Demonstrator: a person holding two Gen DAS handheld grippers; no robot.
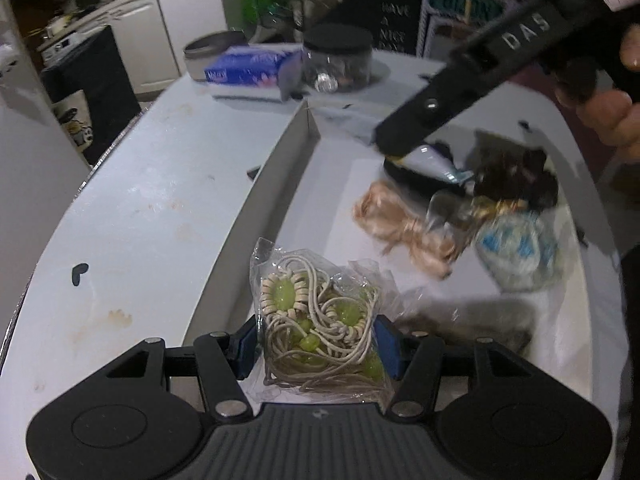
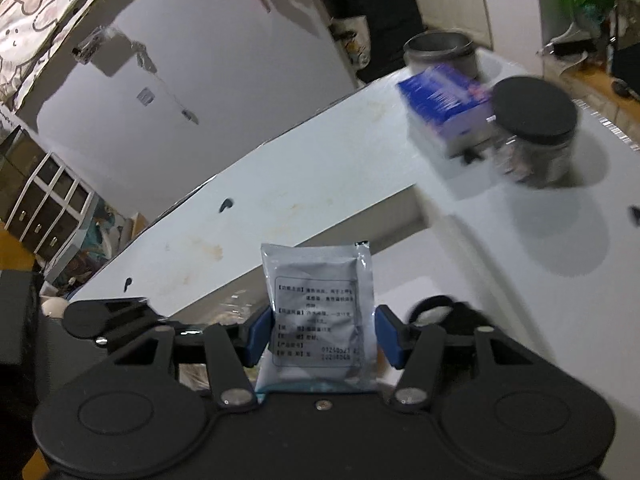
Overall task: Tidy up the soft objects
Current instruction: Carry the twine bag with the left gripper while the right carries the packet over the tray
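Note:
My left gripper (image 1: 316, 344) is shut on a clear plastic bag (image 1: 316, 320) of beige cord with green beads, held low over the near end of a shallow white box (image 1: 288, 168). In the box lie a pink satin scrunchie (image 1: 404, 228), a blue-and-white pouch (image 1: 516, 252) and a dark bundle (image 1: 516, 172). My right gripper (image 2: 320, 334) is shut on a flat silver sachet (image 2: 320, 304) with printed text. In the left wrist view the right gripper (image 1: 394, 148) reaches into the far end of the box with the sachet (image 1: 436, 164), a hand behind it.
The box sits on a stained white table (image 1: 160, 200). At the table's far end stand a blue tissue box (image 1: 252, 68), a clear jar with a black lid (image 1: 340, 60) and a metal tin (image 1: 212, 54). The table's left edge (image 1: 100, 164) drops off beside dark furniture.

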